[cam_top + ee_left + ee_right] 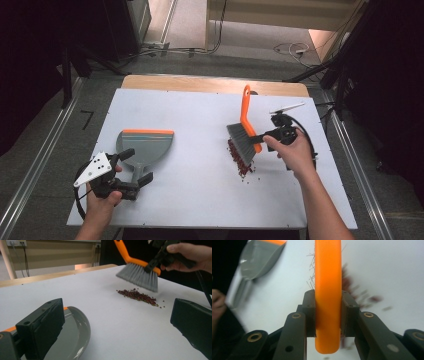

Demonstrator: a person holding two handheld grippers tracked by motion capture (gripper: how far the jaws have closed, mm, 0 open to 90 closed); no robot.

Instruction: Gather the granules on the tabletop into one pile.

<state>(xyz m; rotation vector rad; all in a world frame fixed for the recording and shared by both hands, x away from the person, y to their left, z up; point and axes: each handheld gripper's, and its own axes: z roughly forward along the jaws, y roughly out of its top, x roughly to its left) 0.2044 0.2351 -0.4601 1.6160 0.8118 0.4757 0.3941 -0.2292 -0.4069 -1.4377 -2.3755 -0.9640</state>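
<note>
My table carries the dustpan at nine o'clock, its handle between my left gripper's wide-open jaws. At three o'clock my right gripper clamps the brush over the beans.

A rectangular table with a flat white top and a pale wooden edge along its far side stands on a grey floor. A grey plastic dustpan with an orange strip along its front lip lies flat on the left part of the tabletop, its handle pointing toward the near edge. A narrow heap of small dark red beans lies on the right part, well apart from the dustpan, with a few loose beans scattered just beside it.
</note>
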